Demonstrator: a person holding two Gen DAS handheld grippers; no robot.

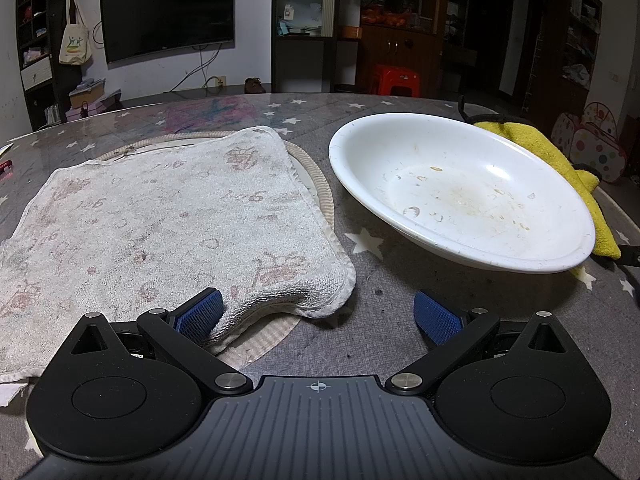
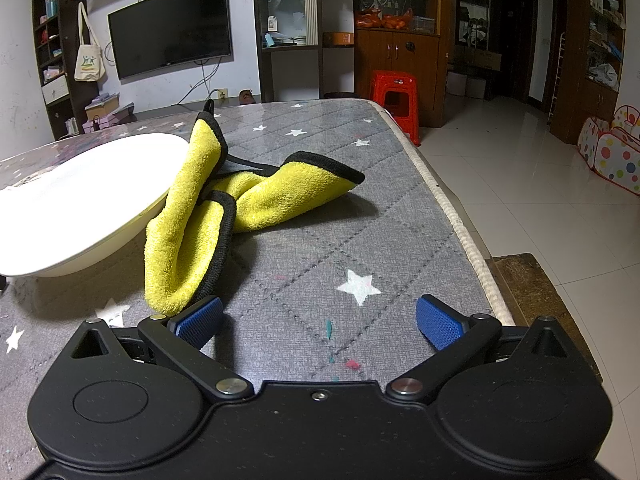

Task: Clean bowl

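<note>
A wide white bowl [image 1: 460,192] with dried food stains sits on the grey star-patterned table [image 1: 380,292], right of centre; its outer wall shows in the right wrist view [image 2: 80,200]. A yellow cloth with black edging [image 2: 224,200] lies crumpled against the bowl's right side, and shows in the left wrist view [image 1: 560,160]. My left gripper [image 1: 318,314] is open and empty, low over the table; its left pad [image 1: 200,314] touches the near corner of a white towel [image 1: 160,220]. My right gripper [image 2: 320,322] is open and empty, just short of the yellow cloth's near end.
The white towel lies flat on a striped round mat [image 1: 316,184] left of the bowl. The table's right edge [image 2: 452,208] drops to a tiled floor. A red stool [image 2: 396,96] and a dotted play tent [image 2: 612,152] stand beyond.
</note>
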